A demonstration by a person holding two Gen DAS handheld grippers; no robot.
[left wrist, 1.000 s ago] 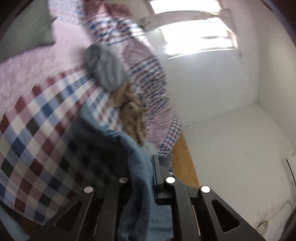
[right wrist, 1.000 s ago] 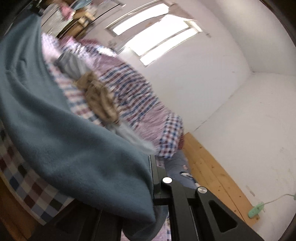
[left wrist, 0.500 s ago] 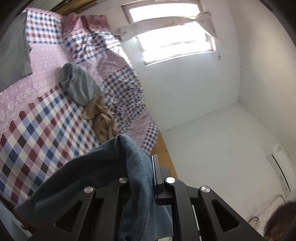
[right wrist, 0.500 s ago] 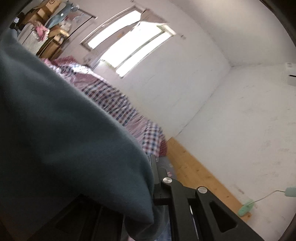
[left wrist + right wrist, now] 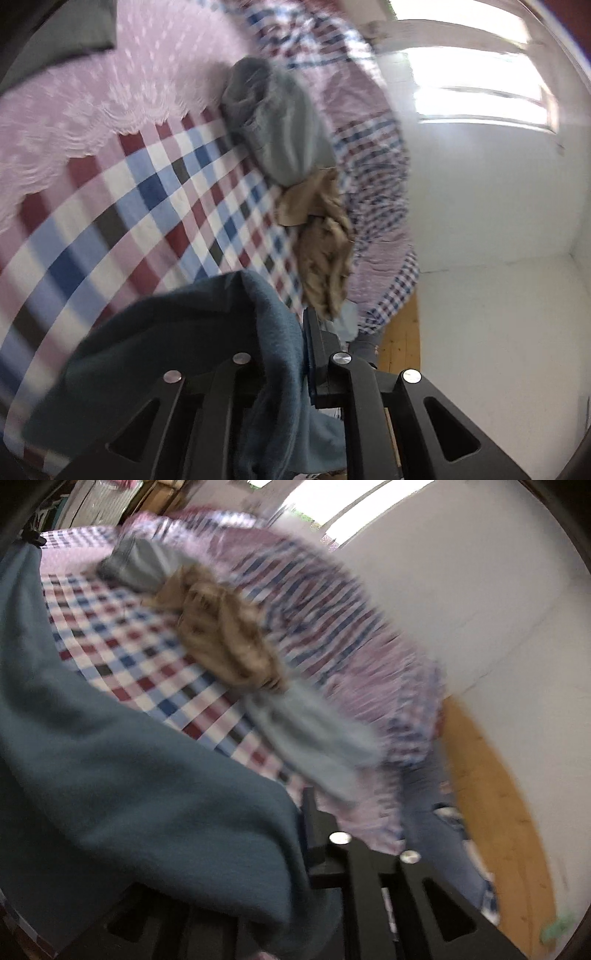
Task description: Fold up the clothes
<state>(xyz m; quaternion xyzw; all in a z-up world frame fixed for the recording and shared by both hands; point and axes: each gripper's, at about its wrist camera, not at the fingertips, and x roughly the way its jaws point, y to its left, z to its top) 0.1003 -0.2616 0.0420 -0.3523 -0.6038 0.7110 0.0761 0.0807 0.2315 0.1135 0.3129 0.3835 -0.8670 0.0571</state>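
A teal-blue fleece garment (image 5: 177,347) is held by both grippers above a checked bed. My left gripper (image 5: 291,332) is shut on one edge of it; the cloth drapes over the fingers and hangs left. My right gripper (image 5: 295,812) is shut on another edge of the same garment (image 5: 110,775), which fills the left half of the right wrist view and hides the left finger. Both views are motion-blurred.
The bed has a red, blue and white checked sheet (image 5: 129,206) and a pink lace cover (image 5: 92,92). On it lie a grey garment (image 5: 280,125), a tan garment (image 5: 321,236) and a pale blue one (image 5: 310,734). Wooden floor (image 5: 495,805) and white walls are at right.
Both grippers have swung down from facing the window and wall toward the bed, carrying the blue garment with them. The bed and its clothes now fill both views.
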